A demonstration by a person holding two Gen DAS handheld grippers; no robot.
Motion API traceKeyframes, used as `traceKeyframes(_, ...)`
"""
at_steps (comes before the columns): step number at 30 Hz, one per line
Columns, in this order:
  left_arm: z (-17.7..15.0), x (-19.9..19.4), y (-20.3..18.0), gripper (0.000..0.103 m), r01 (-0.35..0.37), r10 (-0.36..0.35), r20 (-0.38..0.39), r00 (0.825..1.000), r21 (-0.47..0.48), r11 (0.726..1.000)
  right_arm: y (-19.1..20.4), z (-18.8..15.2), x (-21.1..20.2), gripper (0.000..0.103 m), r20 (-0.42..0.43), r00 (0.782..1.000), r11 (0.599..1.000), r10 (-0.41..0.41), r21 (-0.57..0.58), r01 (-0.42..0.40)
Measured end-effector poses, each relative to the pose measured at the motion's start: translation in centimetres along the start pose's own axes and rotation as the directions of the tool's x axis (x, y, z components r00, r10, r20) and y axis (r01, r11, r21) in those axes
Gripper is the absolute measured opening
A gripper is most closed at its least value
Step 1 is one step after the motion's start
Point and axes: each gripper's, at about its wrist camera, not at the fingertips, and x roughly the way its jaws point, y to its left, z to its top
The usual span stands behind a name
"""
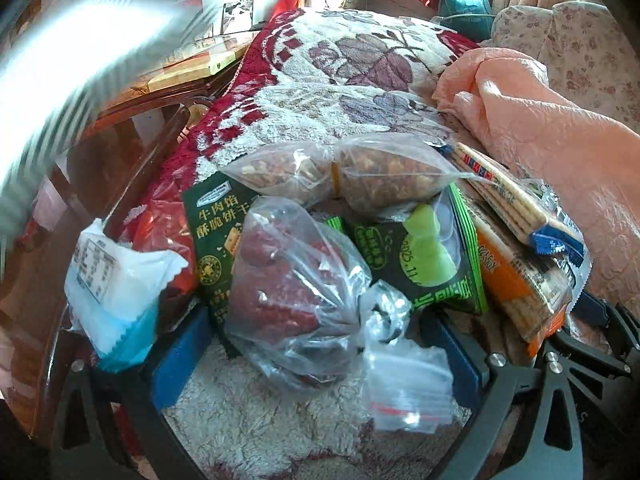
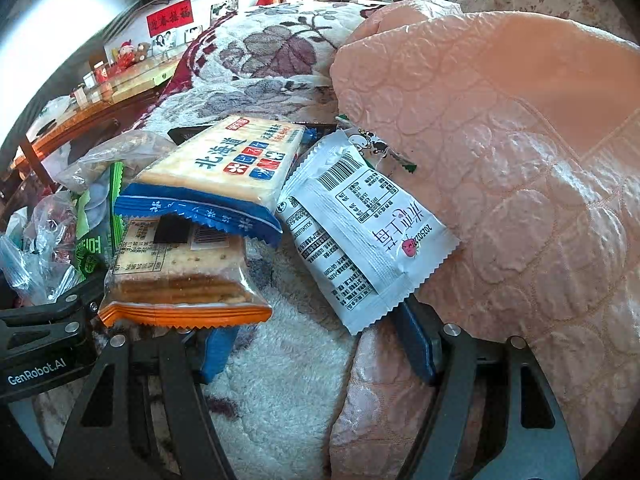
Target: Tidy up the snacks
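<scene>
A heap of snacks lies on a floral plush blanket. My left gripper is open, its blue fingers standing either side of a clear bag of red dates. A white and blue packet rests over its left finger. Behind are a tied bag of nuts, a dark green biscuit pack and a green windowed pack. My right gripper is open, low on the blanket. An orange cracker pack covers its left fingertip, and a white sachet its right. A blue cracker pack lies on top.
A pink quilted cover is bunched up along the right side, touching the sachet. A small empty zip bag lies by the left gripper's right finger. A wooden table with small items stands left of the blanket. The left gripper's black frame sits close beside the right one.
</scene>
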Motion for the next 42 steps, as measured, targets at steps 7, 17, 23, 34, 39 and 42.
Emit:
traceKeyframes(7, 0.0, 0.0, -0.1, 0.103, 0.0, 0.0, 0.0, 1.0, 0.0, 1.0, 0.0, 0.0, -0.1, 0.071, 0.0, 1.0, 1.0, 0.003, 0.002, -0.003)
traceKeyframes(17, 0.0, 0.0, 0.0, 0.103, 0.0, 0.0, 0.0, 1.0, 0.0, 1.0, -0.1, 0.4, -0.3, 0.071, -0.018, 1.0, 1.0, -0.002, -0.001, 0.002)
traceKeyframes(23, 0.0, 0.0, 0.0, 0.103, -0.001, 0.001, 0.001, 1.0, 0.001, 1.0, -0.2, 0.5, -1.0, 0.071, -0.07, 0.997, 1.0, 0.018, -0.019, -0.019)
traceKeyframes(34, -0.1, -0.3, 0.4, 0.103, 0.005, -0.005, -0.007, 1.0, 0.002, 1.0, -0.1, 0.4, -1.1, 0.071, -0.093, 0.996, 1.0, 0.016, -0.011, -0.018)
traceKeyframes(39, -0.5, -0.9, 0.7, 0.103, 0.022, -0.021, -0.026, 0.999, 0.035, 0.999, -0.2, 0.5, -1.2, 0.071, -0.12, 0.993, 1.0, 0.022, -0.009, -0.023)
traceKeyframes(42, -0.9, -1.7, -0.1, 0.103, 0.006, -0.004, -0.041, 0.999, 0.048, 0.999, -0.1, 0.5, -1.4, 0.071, -0.126, 0.992, 1.0, 0.02, -0.013, -0.022)
